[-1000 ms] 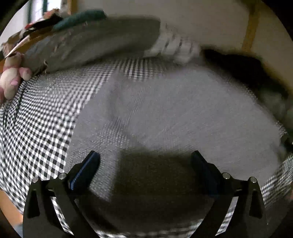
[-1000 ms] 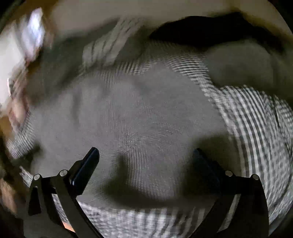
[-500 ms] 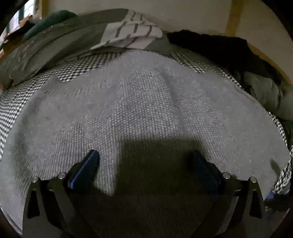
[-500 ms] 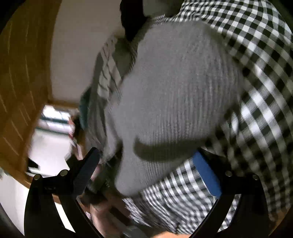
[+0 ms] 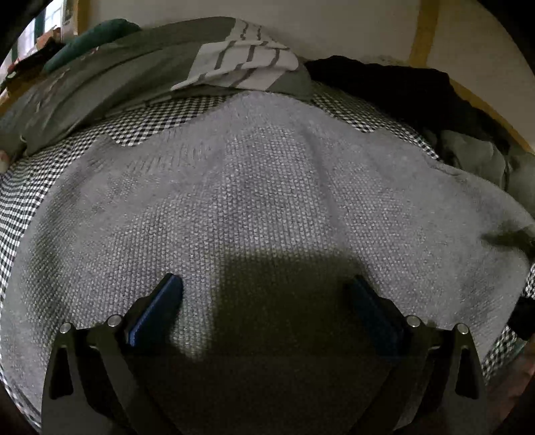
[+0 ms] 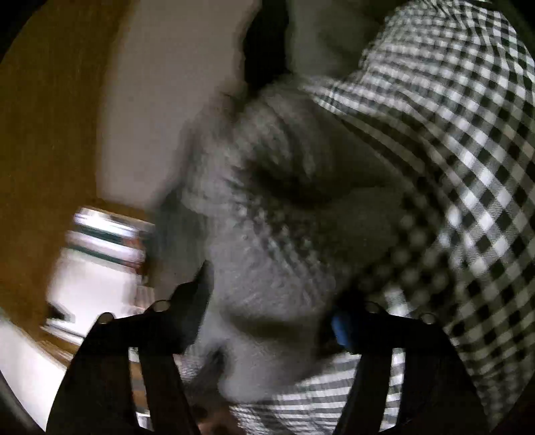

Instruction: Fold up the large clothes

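Note:
A large grey knit garment (image 5: 267, 200) lies spread on a black-and-white checked cloth (image 5: 160, 120). My left gripper (image 5: 264, 294) is open just above the middle of the garment, holding nothing. In the blurred right wrist view, my right gripper (image 6: 271, 294) has its jaws around a raised fold of the grey garment (image 6: 274, 234) at its edge, over the checked cloth (image 6: 468, 150). The jaws stand narrower than before, with knit between them; whether they clamp it is unclear.
Behind the garment lie a striped white-and-grey piece (image 5: 240, 63) on olive-grey clothing (image 5: 100, 83), a black garment (image 5: 394, 90) and a green-grey one (image 5: 474, 154). A cream wall with a yellow wooden post (image 5: 421, 30) stands behind. A wooden panel (image 6: 50, 134) shows at left.
My right gripper swung to the garment's edge, tilted sideways, and its jaws narrowed around a fold of the knit. My left gripper settled over the garment's middle and stayed open.

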Action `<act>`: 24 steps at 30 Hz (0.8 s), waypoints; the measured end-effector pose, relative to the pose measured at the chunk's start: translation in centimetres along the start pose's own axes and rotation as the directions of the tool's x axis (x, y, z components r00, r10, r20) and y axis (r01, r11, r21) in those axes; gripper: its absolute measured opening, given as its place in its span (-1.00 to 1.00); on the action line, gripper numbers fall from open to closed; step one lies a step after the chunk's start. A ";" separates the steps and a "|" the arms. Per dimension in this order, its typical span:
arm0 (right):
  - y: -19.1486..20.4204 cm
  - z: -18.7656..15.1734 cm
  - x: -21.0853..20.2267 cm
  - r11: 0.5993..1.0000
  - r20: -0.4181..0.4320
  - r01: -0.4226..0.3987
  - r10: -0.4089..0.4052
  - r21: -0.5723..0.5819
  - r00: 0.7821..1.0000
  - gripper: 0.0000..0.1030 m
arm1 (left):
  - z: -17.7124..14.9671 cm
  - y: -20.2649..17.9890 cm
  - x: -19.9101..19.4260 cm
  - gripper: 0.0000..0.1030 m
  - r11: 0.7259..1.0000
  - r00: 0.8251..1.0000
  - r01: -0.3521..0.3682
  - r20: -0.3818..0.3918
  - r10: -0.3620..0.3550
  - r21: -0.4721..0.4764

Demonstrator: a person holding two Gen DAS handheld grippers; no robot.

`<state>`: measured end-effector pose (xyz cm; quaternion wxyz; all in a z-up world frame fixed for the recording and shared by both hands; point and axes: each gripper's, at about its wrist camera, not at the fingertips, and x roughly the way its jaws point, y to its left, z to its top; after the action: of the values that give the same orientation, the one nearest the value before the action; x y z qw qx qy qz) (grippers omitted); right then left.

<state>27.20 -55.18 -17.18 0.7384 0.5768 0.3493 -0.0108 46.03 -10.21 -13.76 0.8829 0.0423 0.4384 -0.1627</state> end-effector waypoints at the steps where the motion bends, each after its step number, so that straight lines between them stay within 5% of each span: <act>1: -0.3 0.0 0.1 1.000 0.026 0.014 -0.014 0.011 1.000 -0.11 | 0.1 0.0 -0.1 0.91 1.000 1.000 0.001 0.000 -0.001 0.000; 6: 1.7 -0.9 -2.6 0.992 0.130 -0.088 0.099 -0.090 0.987 -0.45 | 0.4 2.1 -4.3 0.91 0.998 0.992 -0.004 0.125 0.012 -0.064; 7: 1.9 -0.9 -2.8 0.990 0.134 -0.103 0.115 -0.094 0.984 -0.45 | 0.5 2.7 -3.9 0.91 0.998 0.993 -0.024 0.110 0.030 -0.062; 9: 2.6 -0.9 -2.9 0.986 0.147 -0.133 0.147 -0.102 0.978 -0.45 | 0.2 3.6 0.2 0.91 1.000 0.997 -0.014 -0.073 0.012 -0.025; 11: 3.7 -1.2 -2.9 0.982 0.160 -0.148 0.166 -0.122 0.973 -0.45 | -0.5 3.2 0.1 0.91 0.999 1.000 -0.028 -0.010 0.028 0.036; 14: 5.6 -1.9 -3.4 0.974 0.182 -0.139 0.172 -0.182 0.968 -0.45 | -0.1 3.8 -1.4 0.91 1.000 1.000 -0.007 -0.022 0.007 0.001; 16: 7.0 -2.4 -4.0 0.965 0.194 -0.140 0.184 -0.223 0.964 -0.45 | 0.4 5.5 -4.2 0.91 0.993 0.992 -0.095 0.081 0.100 -0.064; 18: 8.7 -2.8 -3.9 0.952 0.207 -0.126 0.187 -0.277 0.960 -0.45 | 0.7 7.4 -4.0 0.91 0.977 0.976 -0.204 0.066 0.208 -0.056; 19: 9.7 -2.8 -3.5 0.945 0.211 -0.118 0.189 -0.306 0.959 -0.45 | 0.6 8.3 -3.5 0.91 0.976 0.977 -0.206 0.035 0.209 -0.074; 21: 11.5 -3.4 -3.5 0.927 0.217 -0.112 0.200 -0.359 0.955 -0.45 | -0.4 10.2 -0.7 0.91 0.990 0.992 -0.106 -0.083 0.099 -0.094; 24: 15.0 -5.0 -2.9 0.894 0.216 -0.109 0.222 -0.435 0.951 -0.45 | -0.6 10.0 -1.1 0.91 0.993 0.993 -0.102 -0.057 0.099 -0.052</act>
<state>28.77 -47.01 -3.39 0.8821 0.4267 0.1926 0.0520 48.18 -0.39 -13.91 0.8785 0.0446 0.4639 -0.1048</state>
